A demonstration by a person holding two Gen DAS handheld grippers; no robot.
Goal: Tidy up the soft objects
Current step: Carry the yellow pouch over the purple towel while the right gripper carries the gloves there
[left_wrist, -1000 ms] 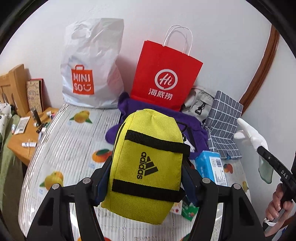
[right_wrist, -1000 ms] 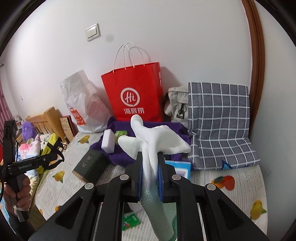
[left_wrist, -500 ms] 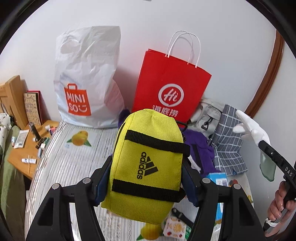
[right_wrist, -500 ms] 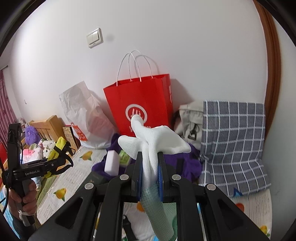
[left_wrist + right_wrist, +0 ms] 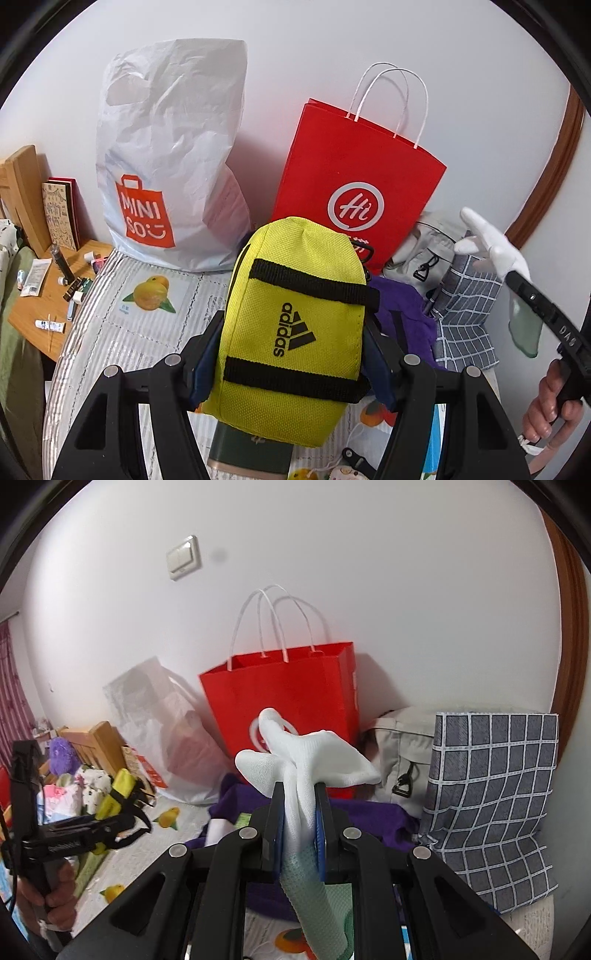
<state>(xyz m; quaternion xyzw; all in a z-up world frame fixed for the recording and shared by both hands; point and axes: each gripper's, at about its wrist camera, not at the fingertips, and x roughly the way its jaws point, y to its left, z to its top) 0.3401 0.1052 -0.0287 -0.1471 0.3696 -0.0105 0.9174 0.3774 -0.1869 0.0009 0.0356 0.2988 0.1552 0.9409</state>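
Both grippers are rising; the bags against the wall are sitting lower in view than a second ago.

Left wrist: left gripper (image 5: 295, 354) is clamping the yellow pouch (image 5: 295, 332) upright between its jaws, held above the fruit-print mat (image 5: 147, 325); white plastic bag (image 5: 170, 155) and red paper bag (image 5: 354, 184) are standing side by side ahead at the wall; open mat is lying left.

Right wrist: right gripper (image 5: 298, 823) is pinching the white glove (image 5: 306, 760) between closed jaws, cuff hanging below; red bag's open mouth is lying ahead; checked bag (image 5: 491, 797) is leaning at right.
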